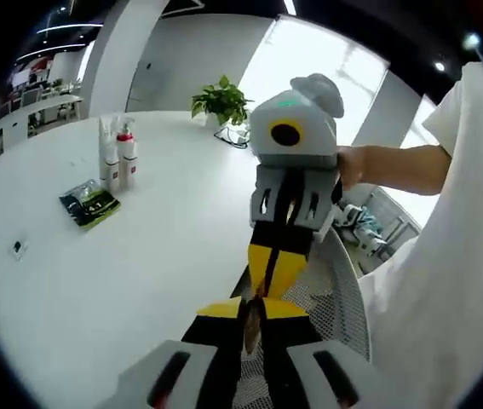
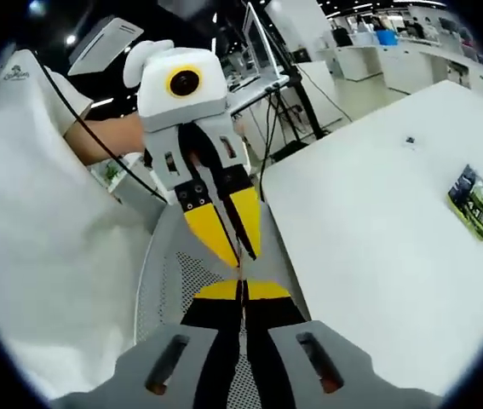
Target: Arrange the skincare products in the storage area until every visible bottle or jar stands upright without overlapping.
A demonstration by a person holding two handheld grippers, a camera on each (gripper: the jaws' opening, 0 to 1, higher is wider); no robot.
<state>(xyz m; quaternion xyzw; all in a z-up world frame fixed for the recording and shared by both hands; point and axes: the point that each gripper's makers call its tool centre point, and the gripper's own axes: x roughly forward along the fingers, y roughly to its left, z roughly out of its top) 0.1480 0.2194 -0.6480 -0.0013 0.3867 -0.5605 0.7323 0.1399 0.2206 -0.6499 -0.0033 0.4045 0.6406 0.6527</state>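
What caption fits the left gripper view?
Two shut grippers meet tip to tip beside a white table holding bottles and a packet.

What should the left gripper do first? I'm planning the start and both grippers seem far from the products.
Probably carry the left gripper forward over the table toward the bottles. Both grippers meet tip to tip over a mesh chair, jaws shut and empty, while the bottles stand far off beside a flat green packet.

Two white bottles upright, touching, on white table, one red-collared
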